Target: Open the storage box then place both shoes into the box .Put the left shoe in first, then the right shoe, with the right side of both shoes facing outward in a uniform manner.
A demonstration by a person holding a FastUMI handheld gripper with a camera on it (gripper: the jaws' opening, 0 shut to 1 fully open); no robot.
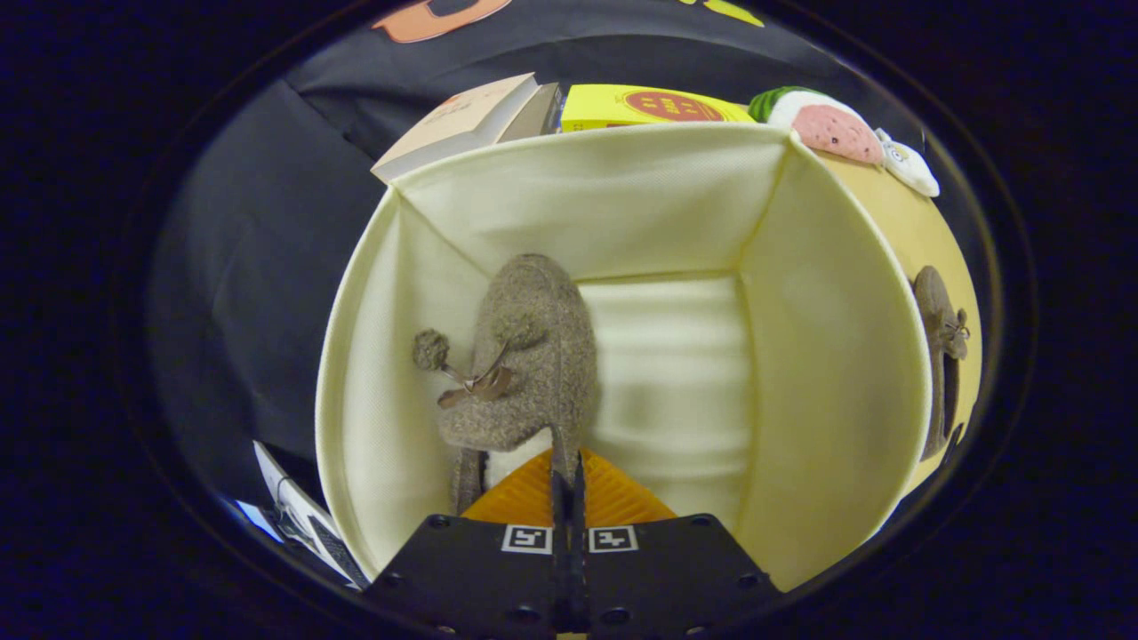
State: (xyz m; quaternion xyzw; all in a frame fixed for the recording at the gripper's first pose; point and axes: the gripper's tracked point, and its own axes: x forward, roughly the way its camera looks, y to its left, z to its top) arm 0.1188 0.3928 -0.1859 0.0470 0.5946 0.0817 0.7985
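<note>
The hand-held gripper (566, 476), orange fingers pinched on its heel edge, is lowering a fuzzy grey-brown pom-pom slipper (532, 356) against the left wall of the open cream fabric storage box (836, 356) (leaving room for its mate (941, 356), waiting outside right).

Inside the open box (827, 356), the brown shoe (533, 364) fills the left side against the left wall, with the claw (567, 476) pinching its heel edge. The right half of the box floor lies free. Books (471, 120) and a plush toy (831, 129) crowd the far rim, and a second shoe (938, 356) lies just outside the right wall.
</note>
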